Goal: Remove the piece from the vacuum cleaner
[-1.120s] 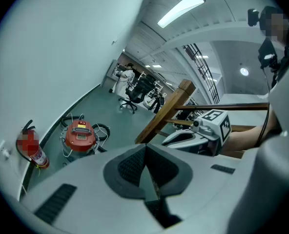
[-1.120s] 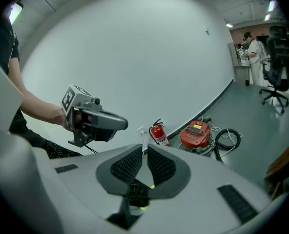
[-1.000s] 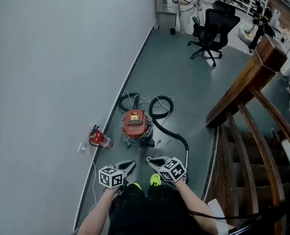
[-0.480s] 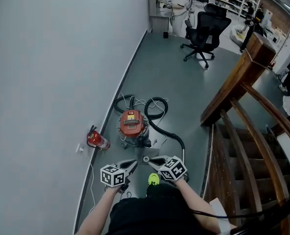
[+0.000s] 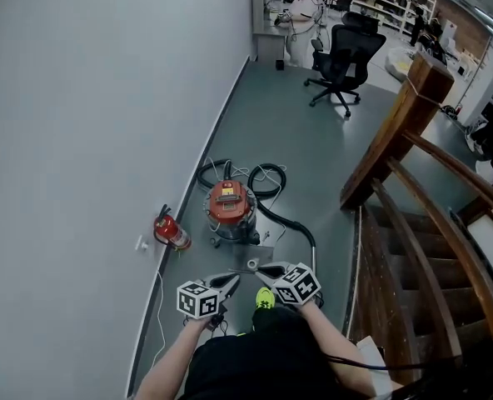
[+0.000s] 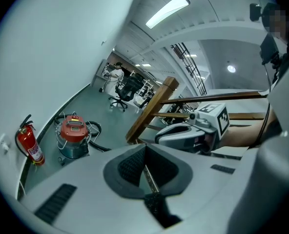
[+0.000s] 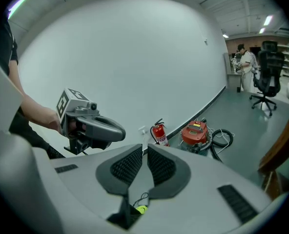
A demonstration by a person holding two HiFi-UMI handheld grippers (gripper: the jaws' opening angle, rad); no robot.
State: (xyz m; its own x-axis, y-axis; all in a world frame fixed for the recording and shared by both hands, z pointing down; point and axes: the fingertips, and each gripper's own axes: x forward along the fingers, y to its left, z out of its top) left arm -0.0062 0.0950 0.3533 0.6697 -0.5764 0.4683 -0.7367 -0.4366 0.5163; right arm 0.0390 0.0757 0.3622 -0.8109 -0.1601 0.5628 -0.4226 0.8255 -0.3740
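Vacuum cleaner (image 5: 230, 209) on grey floor (image 5: 313, 140) by wall (image 5: 88, 98)

Grey floor (image 5: 296, 132), pale wall (image 5: 88, 98), wooden stair railing (image 5: 388, 144), black office chair (image 5: 346, 44) beyond.

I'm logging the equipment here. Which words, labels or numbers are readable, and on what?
Nothing reads clearly.
Vacuum cleaner: label on the red lid, too small to read.
Fire extinguisher: pale label, too blurred to read.
Left gripper and right gripper: black-and-white square markers, no words.
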